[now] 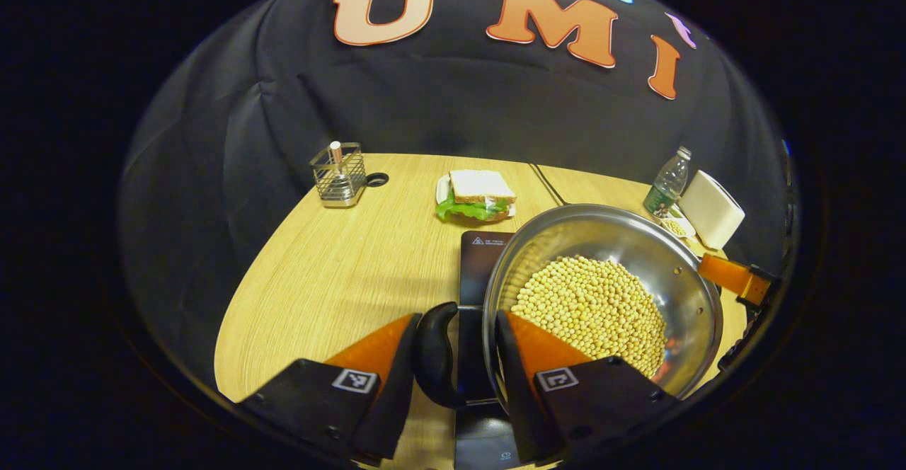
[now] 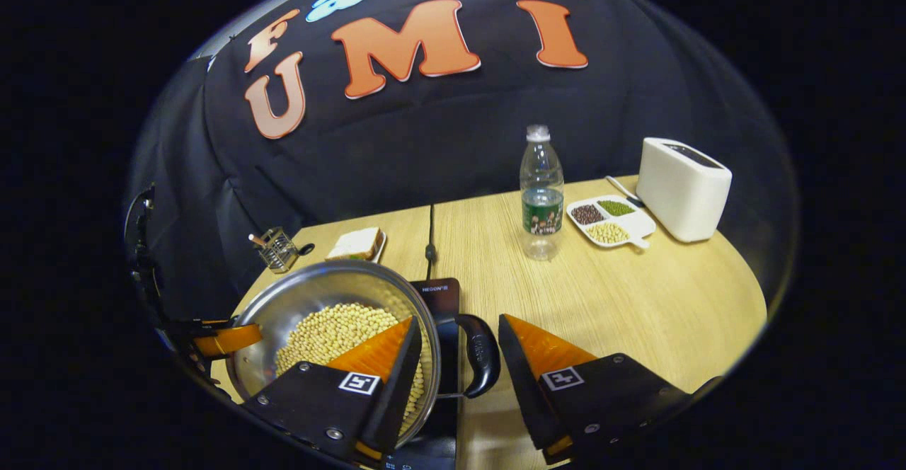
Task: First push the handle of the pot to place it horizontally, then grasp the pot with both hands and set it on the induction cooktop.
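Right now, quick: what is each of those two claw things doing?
Left gripper: straddles the steel bean pot by its black loop handle; clamped or not, cannot tell.
Right gripper: straddles the opposite black handle; likewise cannot tell.

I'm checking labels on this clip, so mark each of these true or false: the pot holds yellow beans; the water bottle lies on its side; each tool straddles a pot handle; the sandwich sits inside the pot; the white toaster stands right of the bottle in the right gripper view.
1. The round steel pot holds yellow beans: true.
2. The clear plastic water bottle lies on its side: false, it stands upright.
3. The left tool and right tool each have a black loop handle between their fingers: true.
4. The sandwich sits inside the pot: false, it is on a plate on the wooden table.
5. The white toaster stands right of the bottle: true.
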The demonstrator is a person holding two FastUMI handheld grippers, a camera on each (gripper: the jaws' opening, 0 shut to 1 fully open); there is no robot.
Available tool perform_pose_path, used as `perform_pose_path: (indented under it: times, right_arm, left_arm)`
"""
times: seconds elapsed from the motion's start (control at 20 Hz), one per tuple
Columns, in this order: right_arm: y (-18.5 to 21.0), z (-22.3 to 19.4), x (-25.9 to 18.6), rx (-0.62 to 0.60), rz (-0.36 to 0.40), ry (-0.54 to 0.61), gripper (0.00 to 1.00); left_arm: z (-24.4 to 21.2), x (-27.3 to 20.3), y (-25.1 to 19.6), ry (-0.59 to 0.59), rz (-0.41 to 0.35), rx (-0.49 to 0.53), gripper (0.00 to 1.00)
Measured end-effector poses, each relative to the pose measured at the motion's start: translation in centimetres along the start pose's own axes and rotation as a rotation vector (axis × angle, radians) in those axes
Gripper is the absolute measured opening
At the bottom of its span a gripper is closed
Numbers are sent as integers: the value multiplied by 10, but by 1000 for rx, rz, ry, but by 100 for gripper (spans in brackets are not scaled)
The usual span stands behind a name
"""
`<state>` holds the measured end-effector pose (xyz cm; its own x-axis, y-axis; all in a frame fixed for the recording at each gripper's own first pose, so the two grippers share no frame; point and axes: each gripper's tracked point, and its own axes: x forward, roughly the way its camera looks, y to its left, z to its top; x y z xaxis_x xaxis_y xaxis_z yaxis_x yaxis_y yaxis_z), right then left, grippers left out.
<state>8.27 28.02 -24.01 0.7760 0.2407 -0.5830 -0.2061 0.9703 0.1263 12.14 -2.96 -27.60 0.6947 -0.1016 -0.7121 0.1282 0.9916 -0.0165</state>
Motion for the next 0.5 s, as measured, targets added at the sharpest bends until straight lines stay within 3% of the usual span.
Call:
perform_pose_path:
  times: [0.15, 0.3, 0.5]
  right_arm:
    - [-3, 31, -31, -36, 18, -69, 81]
    - [-15, 71, -69, -41, 23, -162, 93]
    - [-52, 126, -128, -87, -17, -304, 93]
  left_arm:
    - [52, -39, 8, -135, 62, 43, 100]
    - [107, -98, -2, -274, 71, 44, 98]
    - [182, -191, -24, -523, 75, 70, 98]
